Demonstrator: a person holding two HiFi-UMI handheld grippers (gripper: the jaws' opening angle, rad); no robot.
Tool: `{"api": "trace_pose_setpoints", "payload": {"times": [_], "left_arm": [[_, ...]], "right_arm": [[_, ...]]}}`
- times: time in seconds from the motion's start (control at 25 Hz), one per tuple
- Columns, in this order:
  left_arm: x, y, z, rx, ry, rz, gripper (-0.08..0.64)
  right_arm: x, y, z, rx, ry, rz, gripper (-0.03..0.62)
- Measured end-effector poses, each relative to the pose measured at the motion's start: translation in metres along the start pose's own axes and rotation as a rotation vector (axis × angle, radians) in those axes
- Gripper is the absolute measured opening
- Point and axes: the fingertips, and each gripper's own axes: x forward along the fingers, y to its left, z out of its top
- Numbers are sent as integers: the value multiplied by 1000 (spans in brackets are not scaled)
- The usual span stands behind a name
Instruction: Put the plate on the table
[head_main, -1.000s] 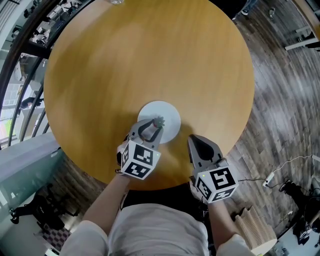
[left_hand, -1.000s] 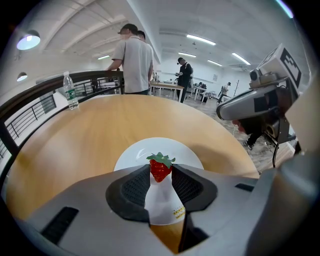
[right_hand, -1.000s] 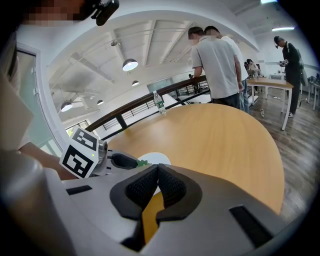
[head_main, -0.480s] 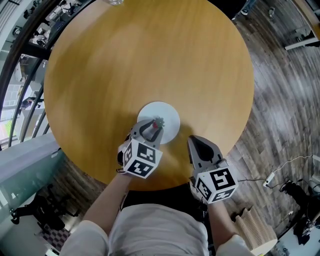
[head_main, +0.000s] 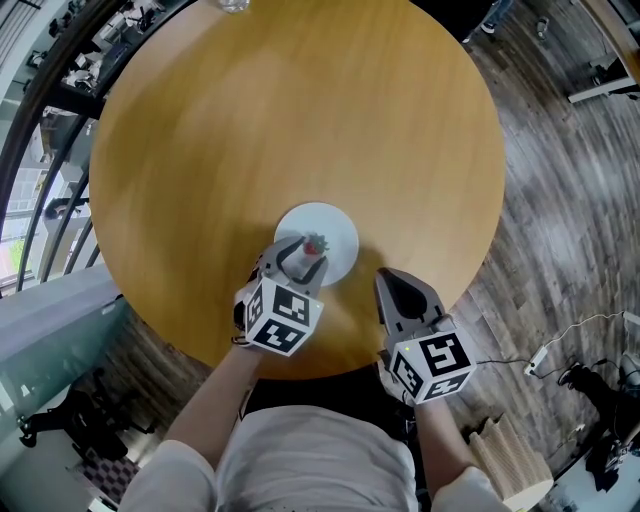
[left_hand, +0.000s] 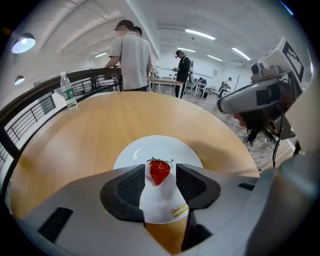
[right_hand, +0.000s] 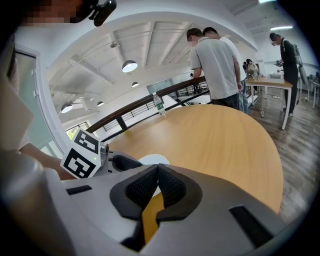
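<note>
Plate lies flat on the table near the person's edge, with a strawberry on it. Left gripper: jaws opening, released, the plate's near rim between them. Right gripper: beside the plate, jaws clenched together, empty.

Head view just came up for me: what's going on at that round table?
A person works two handheld grippers at the round wooden table. The small white plate lies flat on it, a red strawberry on top. The left gripper is opening its jaws, the plate's near rim and the strawberry between them, pads clear. The right gripper hangs beside it, shut and empty.
</note>
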Motion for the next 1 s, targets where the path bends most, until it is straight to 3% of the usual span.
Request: {"api": "trace_pose_setpoints", "payload": {"times": [0.48,0.8,1.0], "left_arm": [[-55,-2,22,-124,-104,9,201],[-126,-3,31,-148,-215,85,101],[-171,-10,46,-188,-301,81,40]], "right_arm": [[-21,20,17,-59,-8,33,25],[-44,36,34,-101,-12,33,25],[-69,47,61,-129,-63,24,25]]}}
